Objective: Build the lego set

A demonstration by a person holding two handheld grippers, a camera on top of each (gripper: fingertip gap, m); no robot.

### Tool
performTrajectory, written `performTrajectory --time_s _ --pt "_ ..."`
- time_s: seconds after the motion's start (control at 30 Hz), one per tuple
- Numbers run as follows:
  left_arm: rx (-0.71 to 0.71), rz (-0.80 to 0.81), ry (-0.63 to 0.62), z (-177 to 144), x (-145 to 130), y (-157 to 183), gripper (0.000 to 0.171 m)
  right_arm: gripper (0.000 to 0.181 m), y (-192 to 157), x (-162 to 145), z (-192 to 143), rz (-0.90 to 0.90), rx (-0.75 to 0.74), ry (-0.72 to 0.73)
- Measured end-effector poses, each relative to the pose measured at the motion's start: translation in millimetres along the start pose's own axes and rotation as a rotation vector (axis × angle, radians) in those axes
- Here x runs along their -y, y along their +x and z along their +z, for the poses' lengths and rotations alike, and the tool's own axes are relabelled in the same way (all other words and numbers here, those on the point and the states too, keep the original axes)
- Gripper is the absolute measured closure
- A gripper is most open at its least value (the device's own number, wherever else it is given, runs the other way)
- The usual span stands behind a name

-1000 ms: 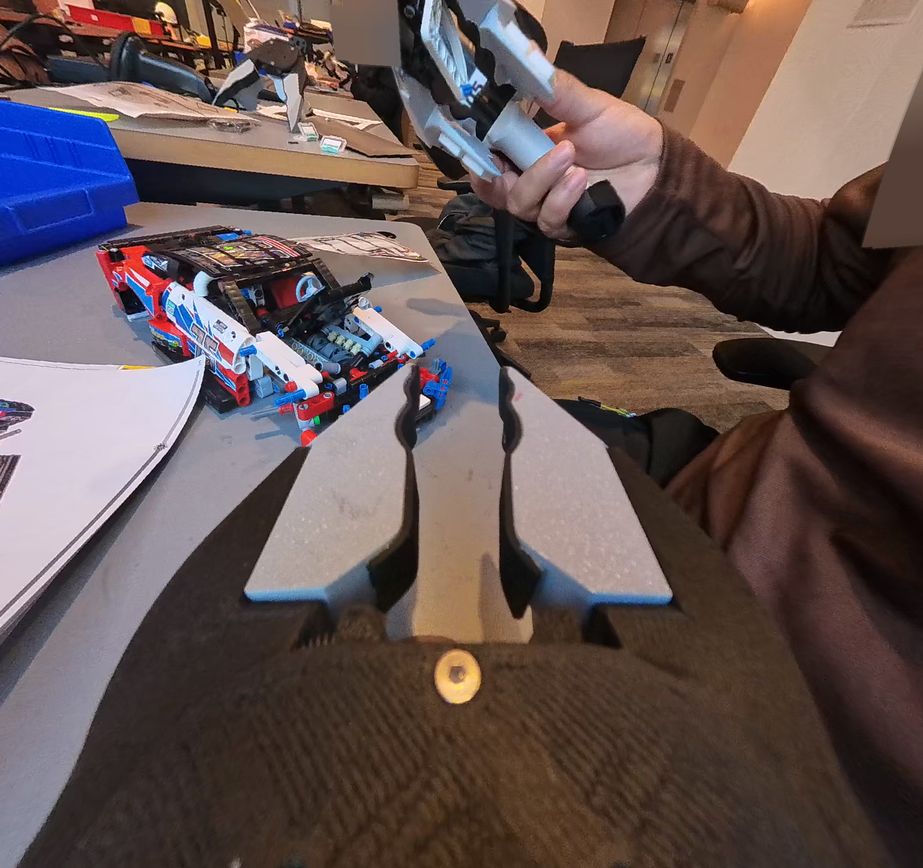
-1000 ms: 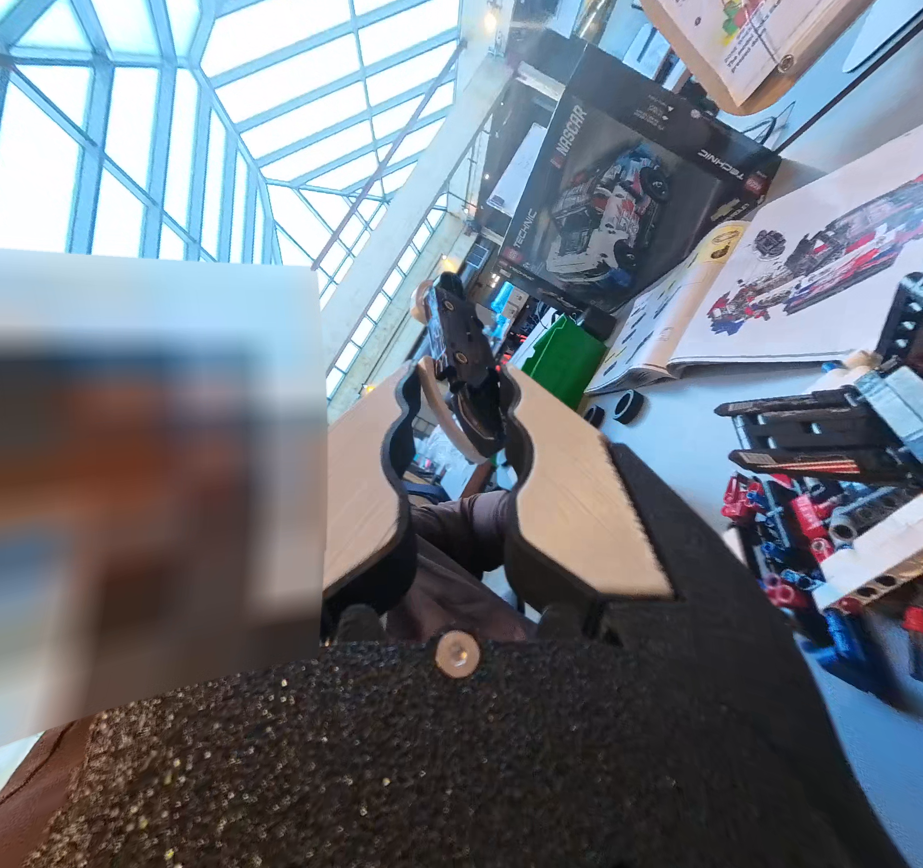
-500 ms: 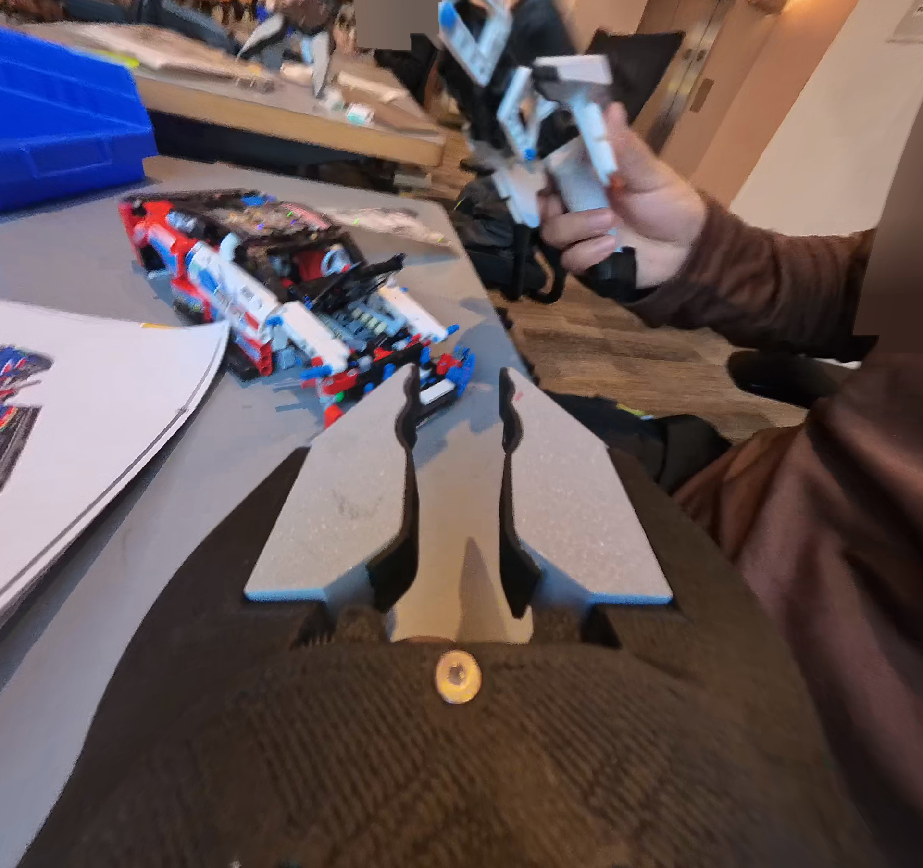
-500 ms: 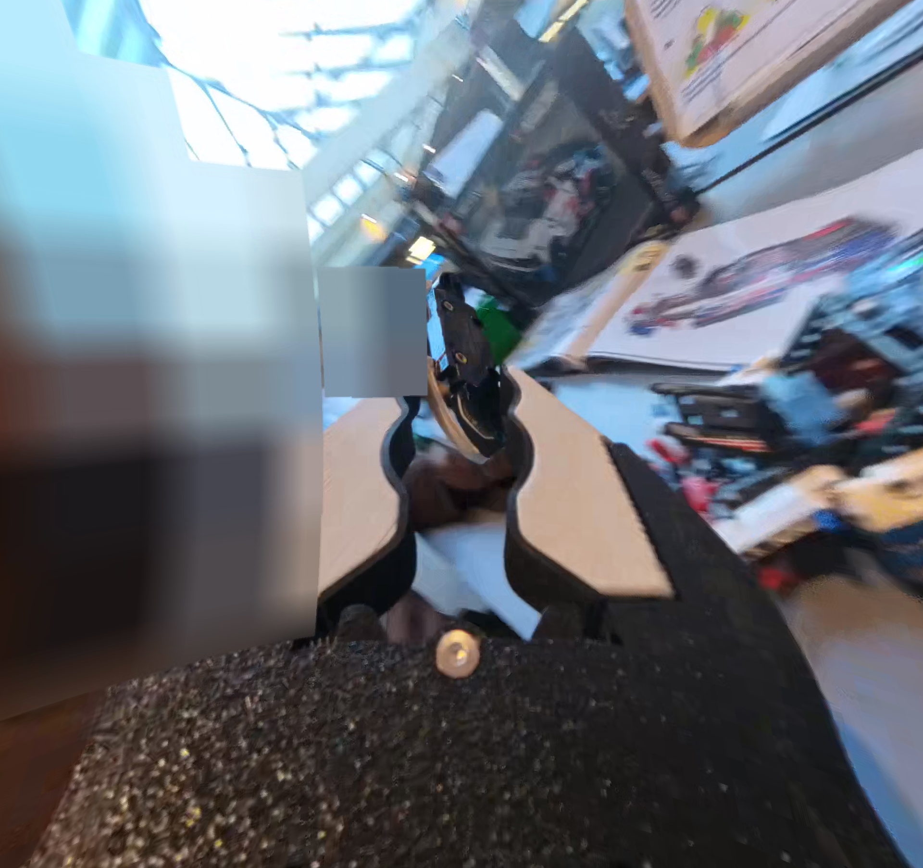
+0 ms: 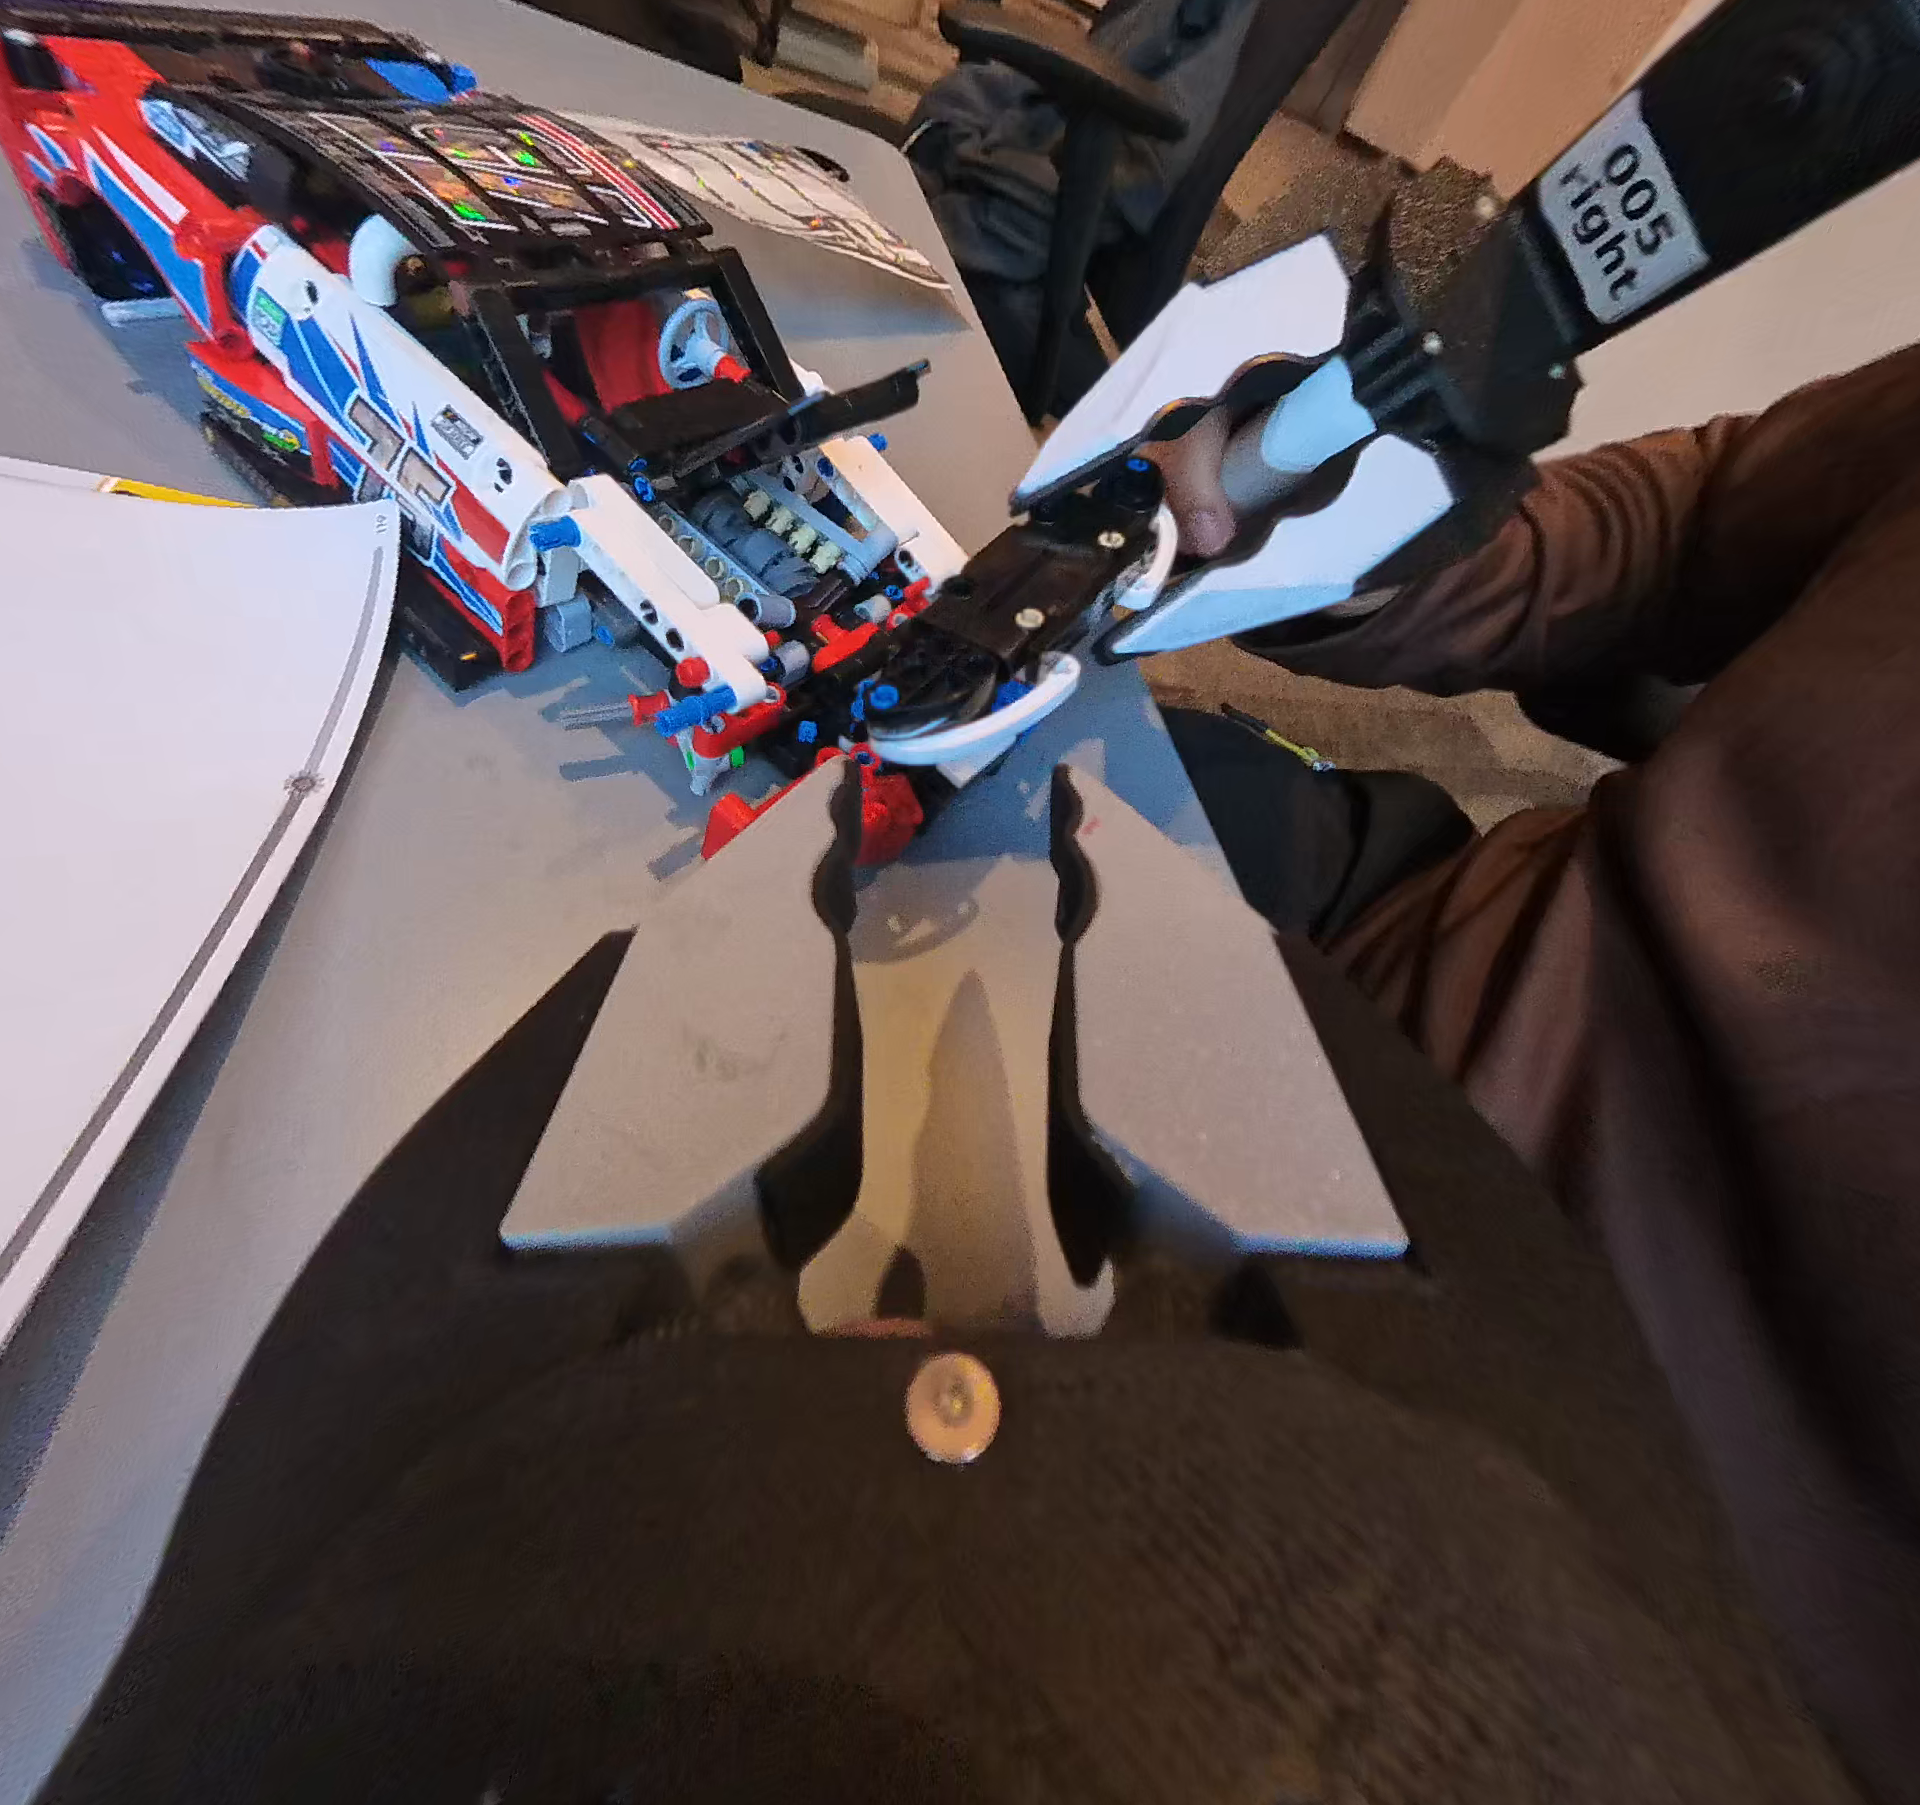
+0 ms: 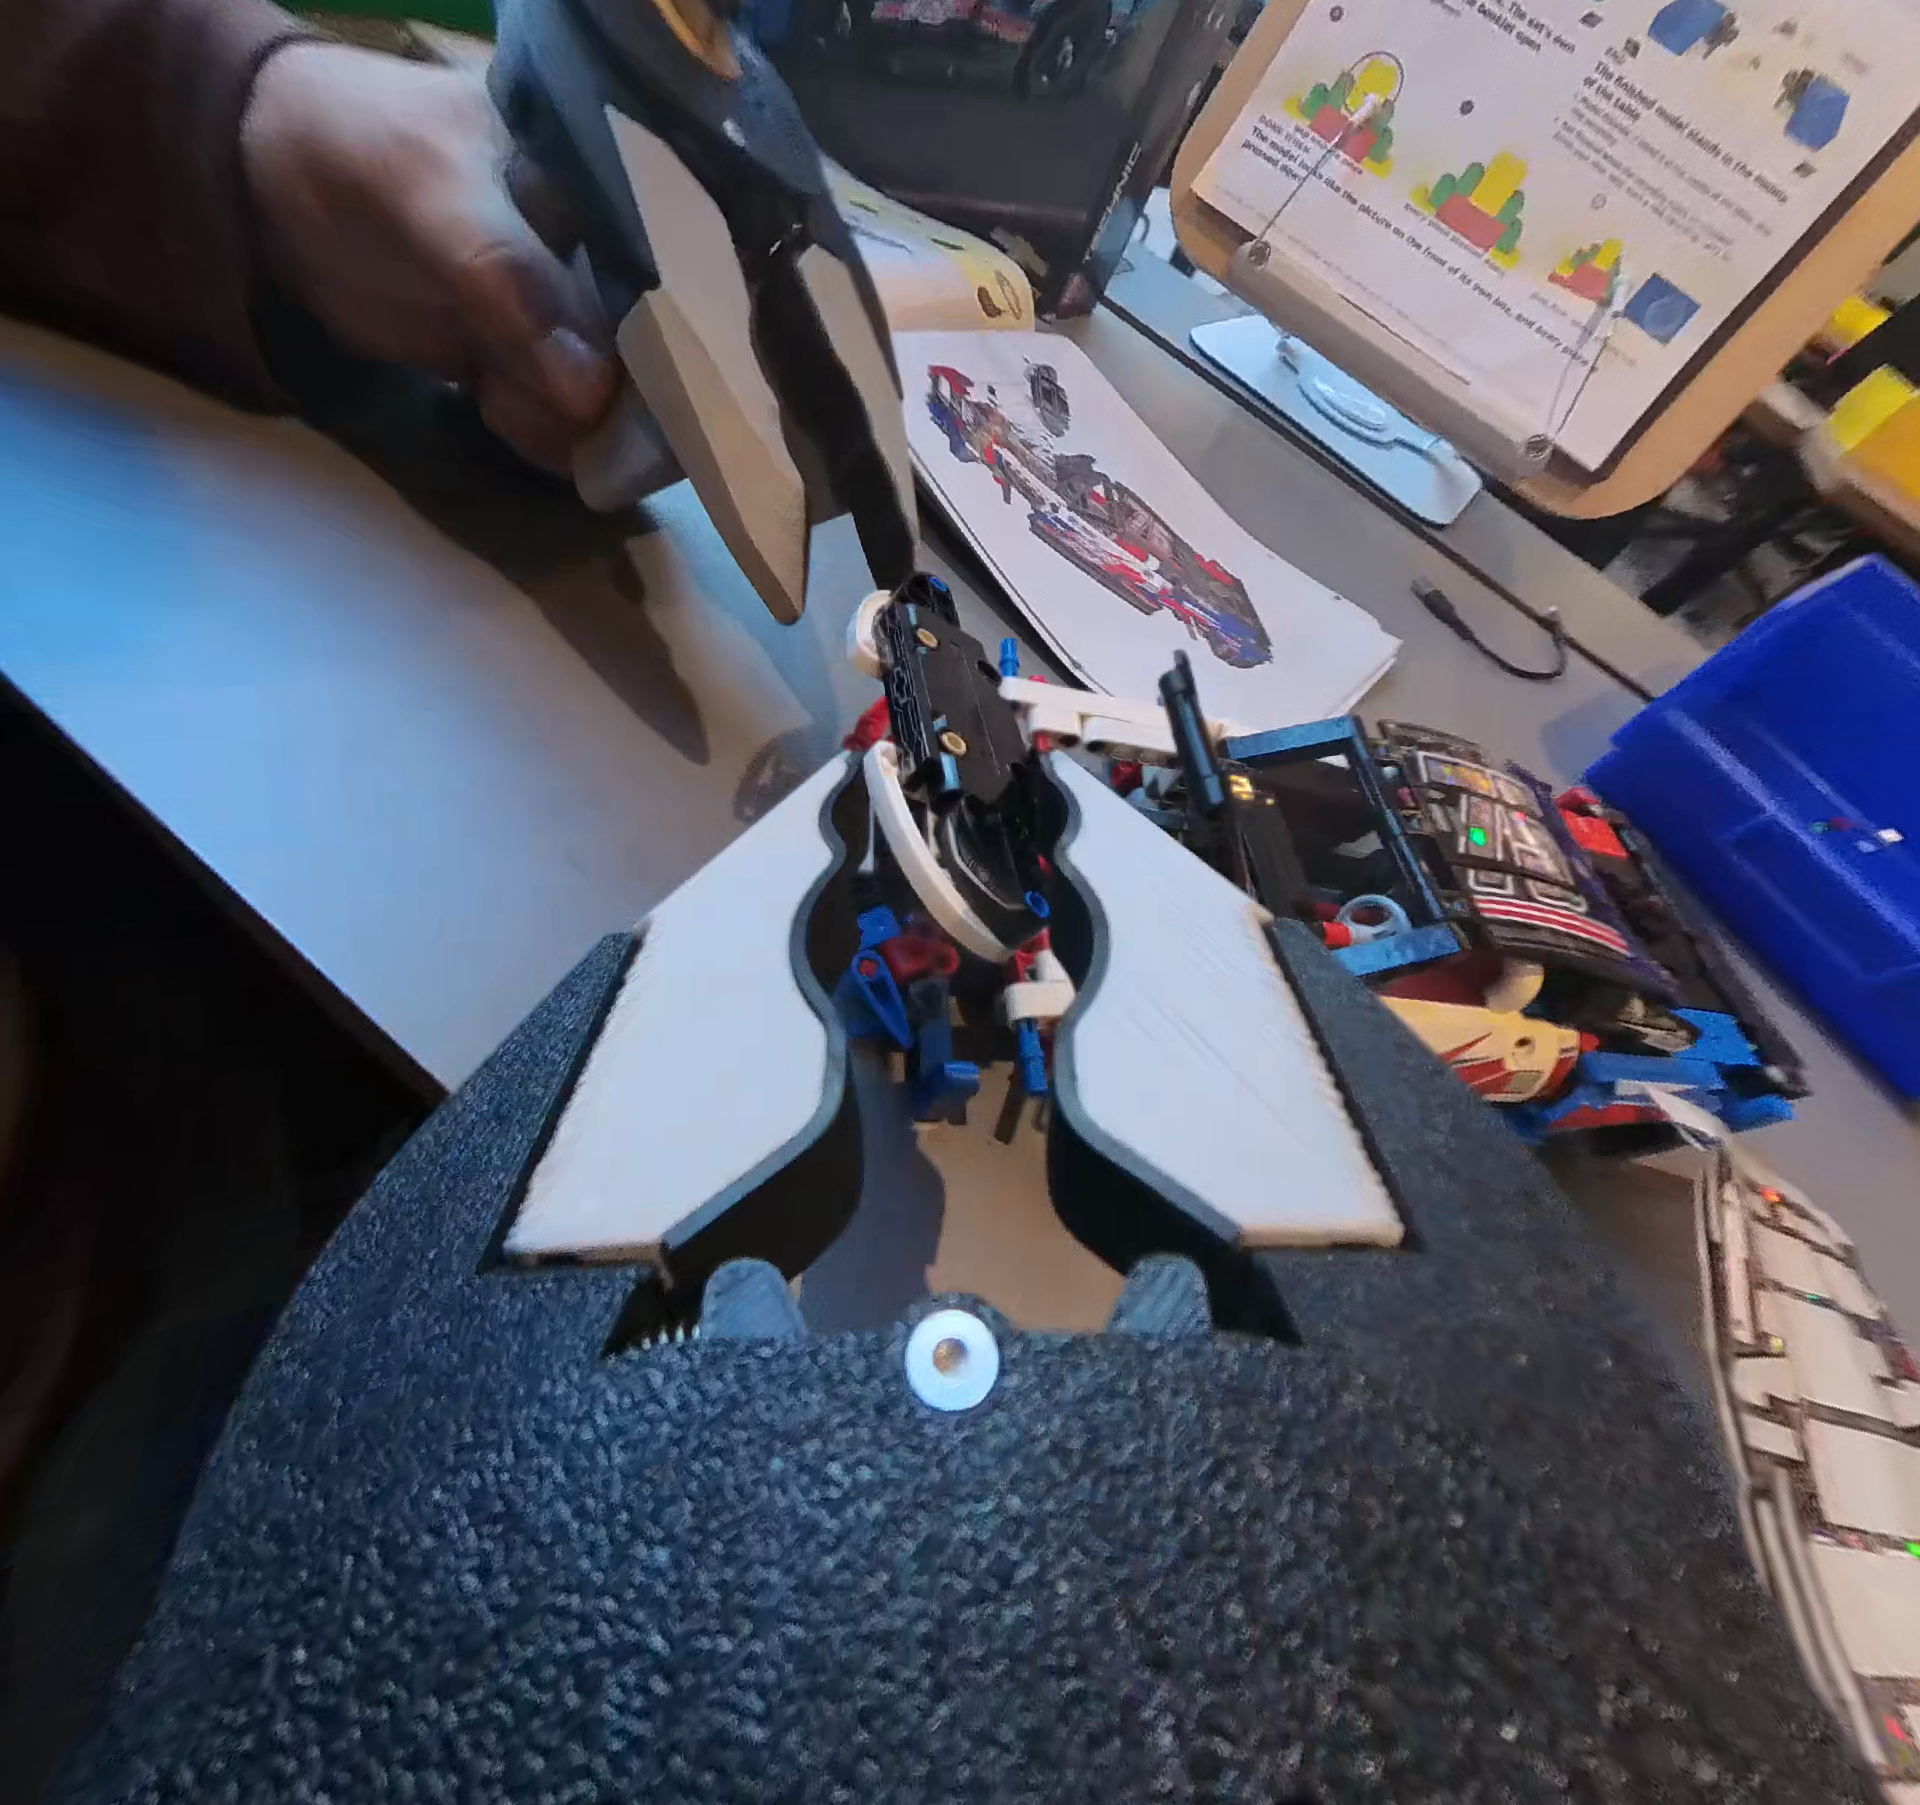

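Bare table (image 5: 499,924) is left open between the booklet (image 5: 156,768) and the car (image 5: 436,384)'s front end, just ahead of the left gripper (image 5: 951,820). The car's front is crowded by the black-and-white part (image 5: 997,612) clamped in the right gripper (image 5: 1122,571). Beyond the car, passage is blocked by a blue bin (image 6: 1766,799) and a propped board (image 6: 1558,176).

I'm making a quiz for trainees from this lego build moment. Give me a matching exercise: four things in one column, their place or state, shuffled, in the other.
1. black and white subassembly
2. left gripper
3. lego car
4. blue bin

a. open, holding nothing
b. lying on the grey table
c. far side of the car
d. clamped in the right gripper

Pairs: 1-d, 2-a, 3-b, 4-c
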State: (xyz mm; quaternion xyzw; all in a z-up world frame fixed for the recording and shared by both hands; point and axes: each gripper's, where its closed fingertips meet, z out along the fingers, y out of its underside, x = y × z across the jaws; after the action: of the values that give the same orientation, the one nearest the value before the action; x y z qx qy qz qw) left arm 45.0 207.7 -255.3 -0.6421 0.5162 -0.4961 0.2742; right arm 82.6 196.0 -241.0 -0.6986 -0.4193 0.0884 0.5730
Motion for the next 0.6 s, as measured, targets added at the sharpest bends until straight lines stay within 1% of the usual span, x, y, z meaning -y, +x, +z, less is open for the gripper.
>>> performTrajectory --time_s 0.2,0.27,0.3,0.37,0.47,0.53,0.6 --pt "0.005 0.037 -0.043 10 -1 -4 0.142 0.149 -3 -8 3 -0.094 -0.026 -0.023" --pt "0.034 0.049 -0.038 9 -2 -6 0.146 0.149 -4 -13 4 -0.092 -0.029 -0.042" --pt "0.069 0.054 -0.041 9 -2 -9 0.148 0.149 -3 -15 4 -0.091 -0.034 -0.052" --pt "0.134 0.066 -0.064 9 -5 -17 0.147 0.149 -3 -19 5 -0.095 -0.045 -0.070" --pt "0.176 0.088 -0.055 7 -4 -20 0.145 0.150 -3 -20 5 -0.082 -0.058 -0.078" --pt "0.179 0.106 -0.054 5 -5 -18 0.144 0.150 -6 -22 5 -0.051 -0.054 -0.084" --pt "0.168 0.124 -0.062 4 -7 -14 0.143 0.150 -8 -23 4 -0.061 -0.062 -0.091"
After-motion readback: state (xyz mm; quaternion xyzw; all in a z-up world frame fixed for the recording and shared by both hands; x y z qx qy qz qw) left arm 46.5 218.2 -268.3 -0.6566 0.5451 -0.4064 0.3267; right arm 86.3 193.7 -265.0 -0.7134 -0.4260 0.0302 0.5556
